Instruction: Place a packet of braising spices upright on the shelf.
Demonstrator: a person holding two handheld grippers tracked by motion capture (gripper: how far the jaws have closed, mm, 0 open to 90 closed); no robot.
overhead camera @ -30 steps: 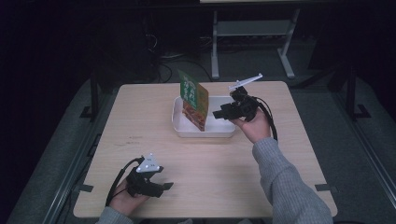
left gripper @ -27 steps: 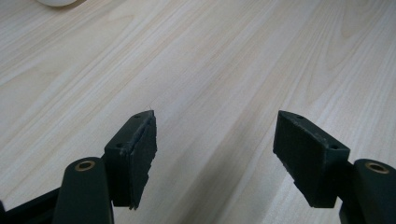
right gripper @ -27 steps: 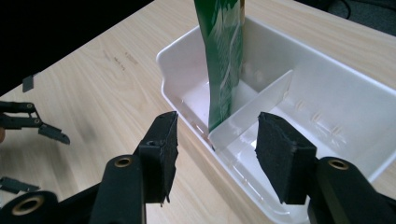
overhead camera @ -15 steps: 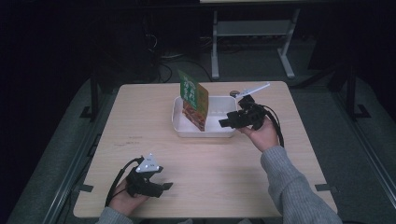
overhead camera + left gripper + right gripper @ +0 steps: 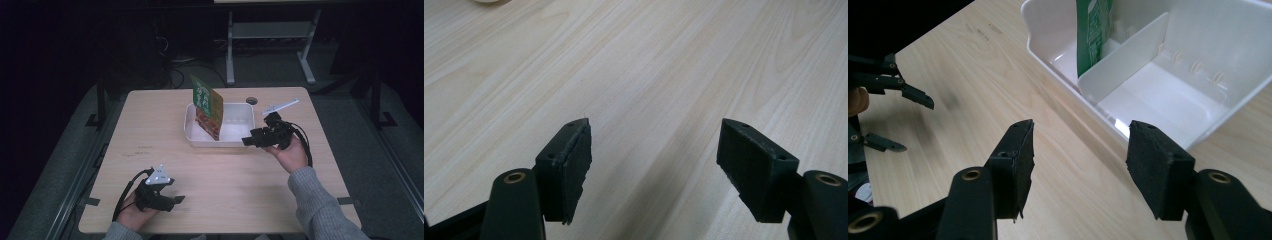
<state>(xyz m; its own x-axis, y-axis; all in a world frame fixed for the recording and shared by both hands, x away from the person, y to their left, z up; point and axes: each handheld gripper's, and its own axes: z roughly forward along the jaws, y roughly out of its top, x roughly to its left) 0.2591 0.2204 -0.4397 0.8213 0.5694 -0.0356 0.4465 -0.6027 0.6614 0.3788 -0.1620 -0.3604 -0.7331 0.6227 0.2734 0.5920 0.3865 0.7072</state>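
A white bin (image 5: 235, 142) sits toward the far middle of the light wooden table (image 5: 225, 200), and everything else can be placed from it. Inside the bin, in its left compartment as the high view shows it, a green and red packet (image 5: 207, 106) stands on edge, tilted and rising well above the rim; the right gripper view shows a white divider (image 5: 1125, 56) splitting the bin, with the packet (image 5: 1093, 30) just beyond that divider and the nearer compartment bare. The right gripper (image 5: 251, 141) is held just beside the bin's right near corner, low over the table, its jaws spread apart with nothing between them (the right gripper view has the bin's near wall (image 5: 1063, 95) running just ahead of the gap). The left gripper (image 5: 175, 201) rests well apart from the bin, near the table's front edge and to the bin's left, held in the person's hand (image 5: 131, 216); its jaws also stand wide, with bare wood grain between them in the left gripper view.
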